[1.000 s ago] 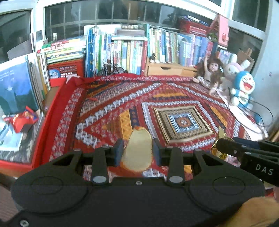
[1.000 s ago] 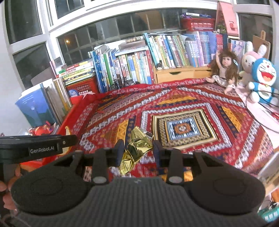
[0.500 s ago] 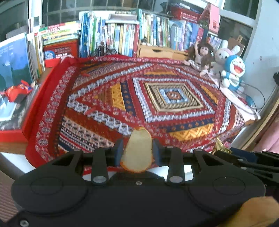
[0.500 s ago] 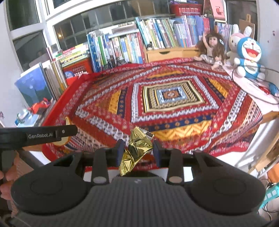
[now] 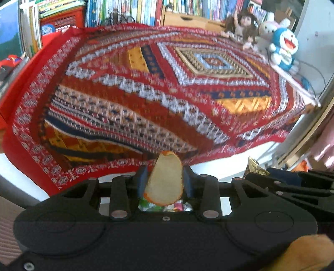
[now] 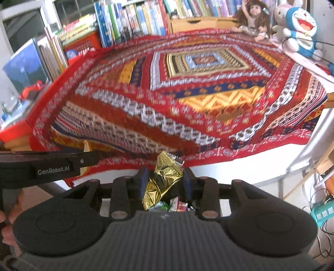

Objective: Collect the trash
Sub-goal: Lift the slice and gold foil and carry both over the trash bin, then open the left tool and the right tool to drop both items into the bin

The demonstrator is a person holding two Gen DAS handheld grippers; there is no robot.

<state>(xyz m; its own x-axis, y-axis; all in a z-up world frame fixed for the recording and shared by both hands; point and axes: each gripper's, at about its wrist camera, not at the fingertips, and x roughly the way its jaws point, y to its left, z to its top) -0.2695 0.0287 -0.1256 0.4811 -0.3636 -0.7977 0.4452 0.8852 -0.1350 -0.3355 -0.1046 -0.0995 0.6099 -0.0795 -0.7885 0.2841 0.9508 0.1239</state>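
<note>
Jaws clamp one peel [image 5: 165, 183], one gold wrapper [image 6: 165, 177].

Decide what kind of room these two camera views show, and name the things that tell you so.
Probably a child's bedroom or a study corner at home. A patterned red cloth covers a table, rows of books stand along the window, and a doll sits beside a Doraemon plush.
</note>
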